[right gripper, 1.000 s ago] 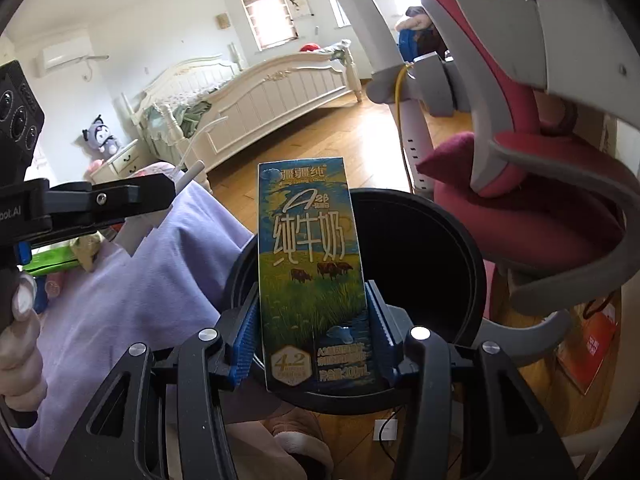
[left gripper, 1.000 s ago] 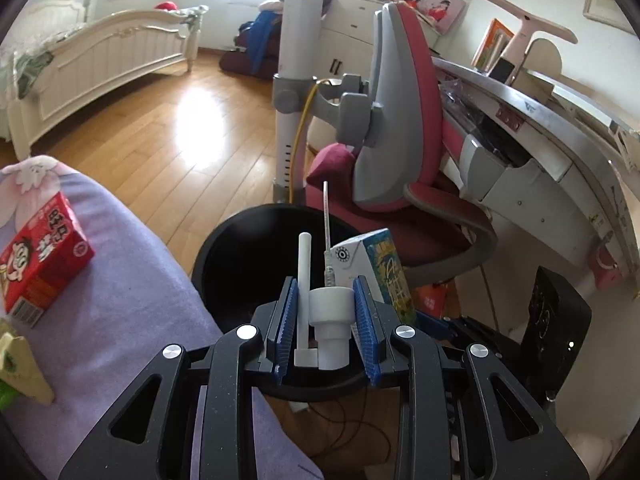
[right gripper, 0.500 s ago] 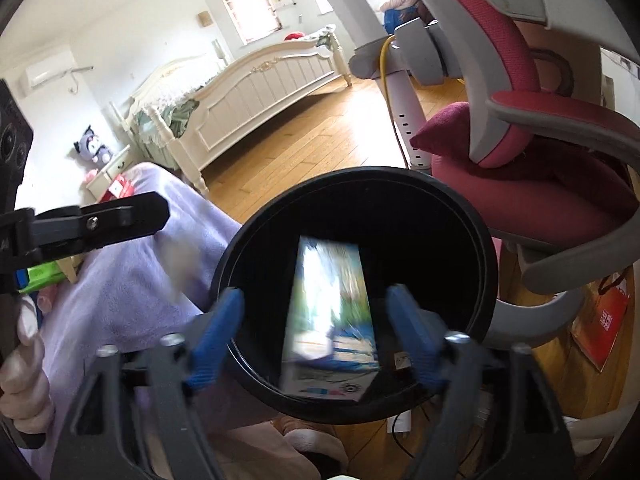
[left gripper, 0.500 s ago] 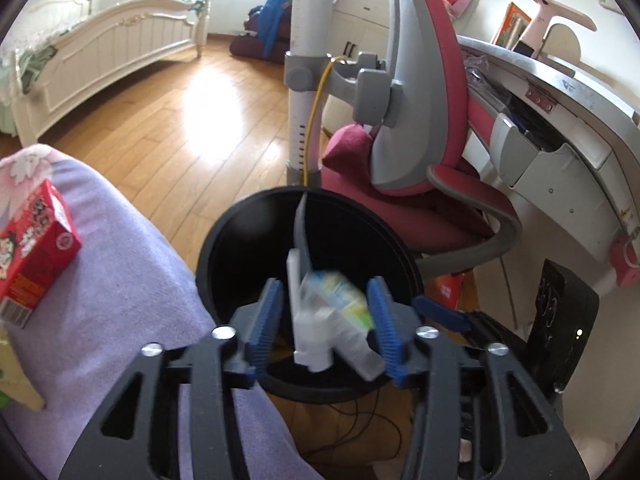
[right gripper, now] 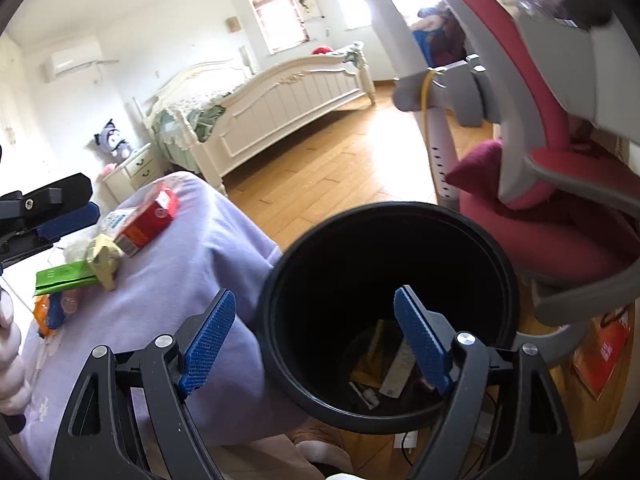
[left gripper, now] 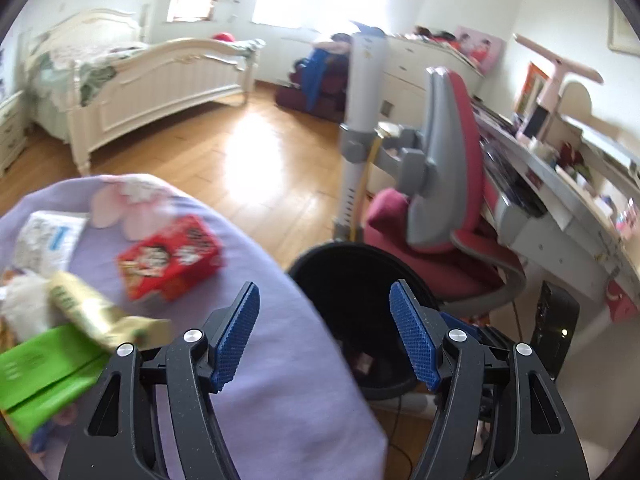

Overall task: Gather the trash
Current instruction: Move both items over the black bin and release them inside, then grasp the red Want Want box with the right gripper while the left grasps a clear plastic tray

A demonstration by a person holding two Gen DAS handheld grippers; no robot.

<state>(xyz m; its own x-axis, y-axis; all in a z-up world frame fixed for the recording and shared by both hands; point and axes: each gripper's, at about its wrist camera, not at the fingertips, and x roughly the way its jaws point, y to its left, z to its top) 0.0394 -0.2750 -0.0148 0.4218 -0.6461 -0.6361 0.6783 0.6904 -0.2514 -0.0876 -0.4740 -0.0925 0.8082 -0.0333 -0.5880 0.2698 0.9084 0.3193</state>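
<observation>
A waste bin [right gripper: 390, 312] stands on the floor [right gripper: 332, 168], touching the edge of a cloth-covered bench [right gripper: 168, 280] on its left. A desk chair [right gripper: 560, 216] stands just behind and right of the bin. Several cartons and wrappers [right gripper: 394, 368] lie in the bin's bottom. On the bench lie a drink carton [left gripper: 170, 262], a crumpled packet [left gripper: 100, 318] and a flat pouch [left gripper: 44, 368] near its left side. A bed [right gripper: 264, 108] stands well behind, across the floor.
</observation>
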